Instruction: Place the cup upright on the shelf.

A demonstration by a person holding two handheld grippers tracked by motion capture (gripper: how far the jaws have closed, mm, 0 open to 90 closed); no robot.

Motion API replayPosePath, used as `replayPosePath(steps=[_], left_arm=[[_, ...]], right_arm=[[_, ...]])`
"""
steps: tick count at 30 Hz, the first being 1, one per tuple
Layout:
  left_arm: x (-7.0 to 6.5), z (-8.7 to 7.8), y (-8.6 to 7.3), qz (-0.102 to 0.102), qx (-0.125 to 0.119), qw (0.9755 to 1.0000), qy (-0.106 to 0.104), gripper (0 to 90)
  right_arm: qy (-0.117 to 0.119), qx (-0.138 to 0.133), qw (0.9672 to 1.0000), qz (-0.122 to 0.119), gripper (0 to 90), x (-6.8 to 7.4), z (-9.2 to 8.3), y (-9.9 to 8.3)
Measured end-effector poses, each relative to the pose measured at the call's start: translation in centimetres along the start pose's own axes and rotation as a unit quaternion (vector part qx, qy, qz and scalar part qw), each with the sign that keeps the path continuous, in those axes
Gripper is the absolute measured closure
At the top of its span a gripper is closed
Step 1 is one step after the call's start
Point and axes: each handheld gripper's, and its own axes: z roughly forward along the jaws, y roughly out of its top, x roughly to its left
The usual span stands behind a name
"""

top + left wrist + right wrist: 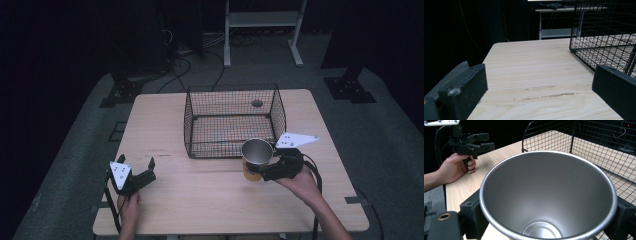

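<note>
A steel cup (257, 152) with a yellow outer wall stands upright near the right-middle of the wooden counter (200, 200), just in front of the near wall of a black wire basket (234, 120). The right gripper (267, 167) clamps its fingers (471, 217) on either side of the cup. At the near left, well apart, the left gripper (136, 164) rests in a hand (129, 206) with its fingers (464, 92) spread wide over bare wood.
</note>
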Motion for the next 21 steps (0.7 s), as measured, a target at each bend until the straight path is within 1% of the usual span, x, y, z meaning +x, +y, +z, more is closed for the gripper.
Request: replayPosePath(steps=[6, 21], left_arm=[[0.0, 0.0, 0.0, 0.000, 0.000, 1.0000, 0.000, 0.0], [0.0, 0.0, 0.0, 0.000, 0.000, 1.0000, -0.001, 0.0]], right_arm=[[0.007, -0.004, 1.0000, 0.001, 11.8, -0.3, -0.1, 1.1], [0.010, -0.008, 0.9999, 0.002, 11.8, -1.5, 0.1, 3.6]])
